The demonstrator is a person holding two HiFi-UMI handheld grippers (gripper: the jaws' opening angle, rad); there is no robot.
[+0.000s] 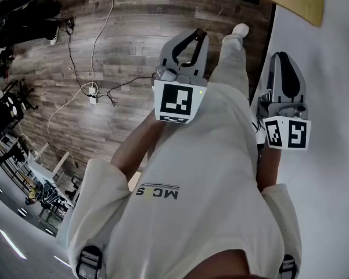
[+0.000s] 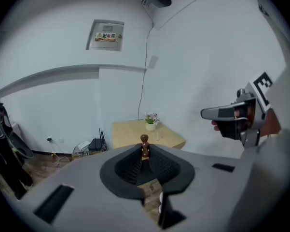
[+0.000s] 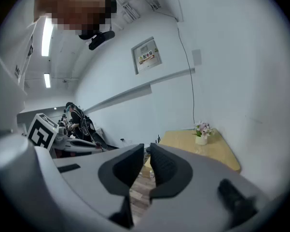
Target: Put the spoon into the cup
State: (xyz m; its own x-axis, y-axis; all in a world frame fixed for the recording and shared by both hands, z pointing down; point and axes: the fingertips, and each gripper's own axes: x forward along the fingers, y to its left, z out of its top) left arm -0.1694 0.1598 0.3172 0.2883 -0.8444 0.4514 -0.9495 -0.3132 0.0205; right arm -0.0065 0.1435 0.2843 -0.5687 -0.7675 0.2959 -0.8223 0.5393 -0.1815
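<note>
My left gripper is held up in front of my body and is shut on a thin brown wooden spoon. Only the spoon's knobbed end shows, sticking up between the pads; in the head view it is a small brown tip. Far ahead, on a light wooden table, stands what looks like a small clear cup. My right gripper hangs to the right of the left one, its jaws together with nothing between them.
A small white pot of flowers stands on the table by the white wall. Cables and a power strip lie on the wood floor. Racks and gear crowd the left side of the room.
</note>
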